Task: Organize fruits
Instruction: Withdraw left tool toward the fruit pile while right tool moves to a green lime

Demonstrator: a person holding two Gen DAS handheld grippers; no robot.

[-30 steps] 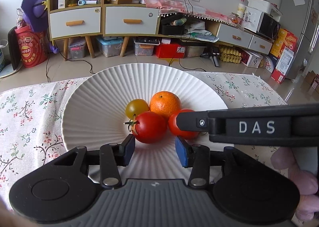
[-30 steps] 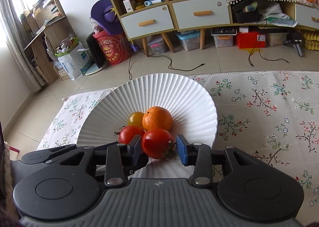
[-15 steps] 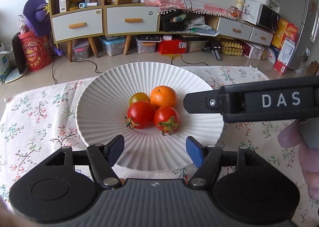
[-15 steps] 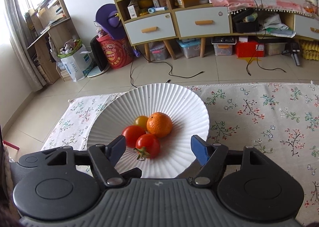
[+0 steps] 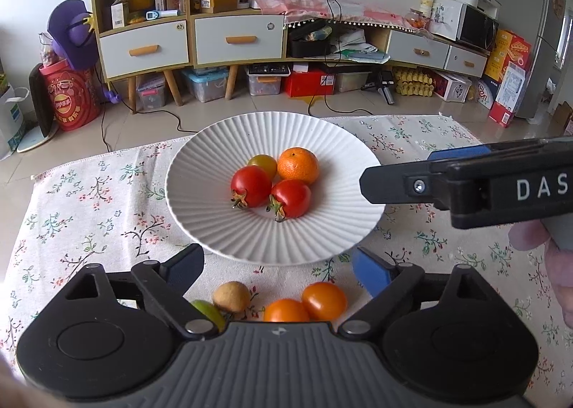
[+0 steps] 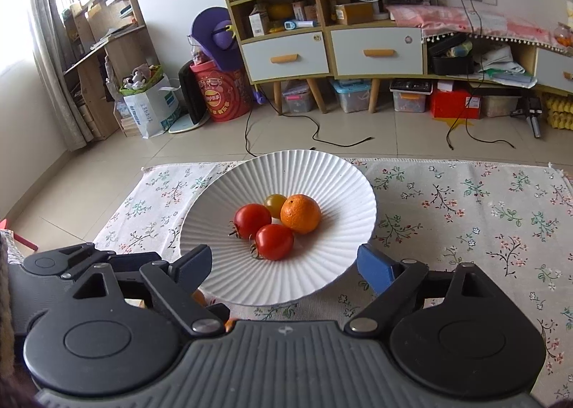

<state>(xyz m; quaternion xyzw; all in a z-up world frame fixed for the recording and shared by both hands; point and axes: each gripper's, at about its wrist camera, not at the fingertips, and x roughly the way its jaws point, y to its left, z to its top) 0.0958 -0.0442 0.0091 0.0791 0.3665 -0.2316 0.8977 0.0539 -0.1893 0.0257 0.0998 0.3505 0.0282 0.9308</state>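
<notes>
On white plate (image 5: pixel 200 193), two tomatoes (image 5: pixel 250 186), orange (image 5: pixel 298 165)

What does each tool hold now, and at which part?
Nothing. The left tool and right tool are both opening with empty jaws; the tomatoes lie free on the plate.
</notes>
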